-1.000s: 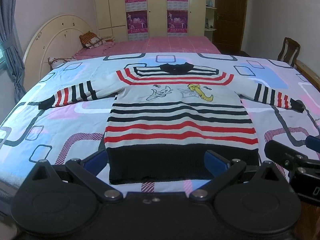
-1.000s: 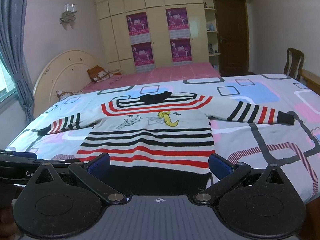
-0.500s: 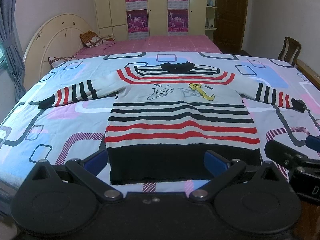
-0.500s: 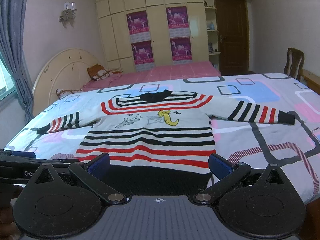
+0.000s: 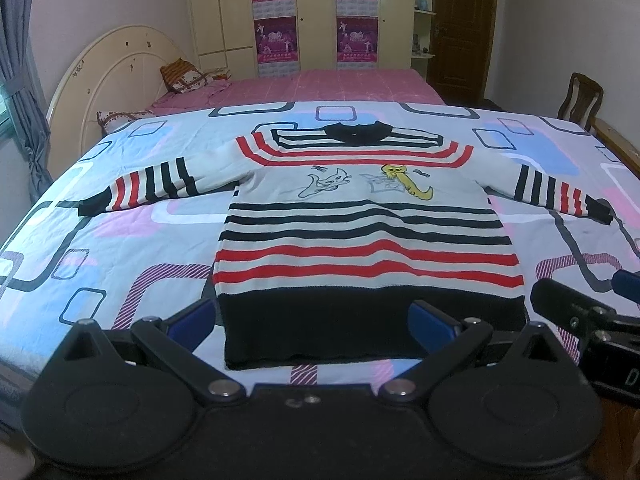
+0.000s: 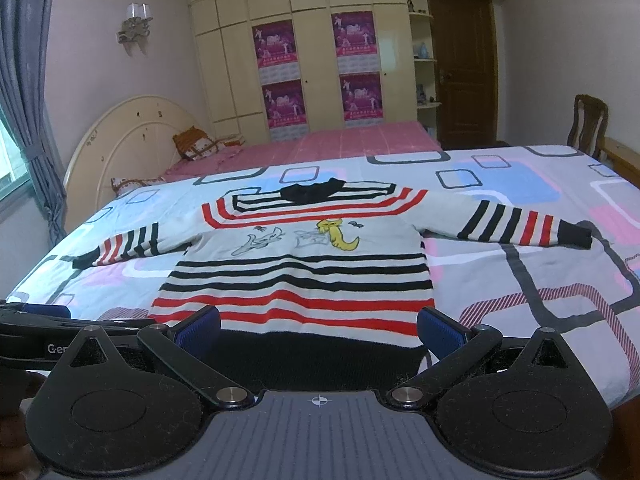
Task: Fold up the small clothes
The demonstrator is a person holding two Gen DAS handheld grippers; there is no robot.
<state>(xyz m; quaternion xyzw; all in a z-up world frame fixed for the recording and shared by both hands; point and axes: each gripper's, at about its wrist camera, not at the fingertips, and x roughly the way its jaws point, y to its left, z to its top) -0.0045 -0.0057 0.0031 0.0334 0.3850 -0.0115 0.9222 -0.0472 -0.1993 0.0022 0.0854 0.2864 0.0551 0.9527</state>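
Knitted striped sweater in white, black and red (image 5: 360, 240), spread flat mid-bed, sleeves out toward left and right edges, black hem near the front edge. Soft, light, floppy; best pinched at hem corners or cuffs. Left tool (image 5: 312, 322) and right tool (image 6: 318, 326) both spread apart, empty. Barely changed from a second ago.

"Ge", cut off, on the left tongs (image 6: 36, 338); "D" on the right tongs (image 5: 624, 376).
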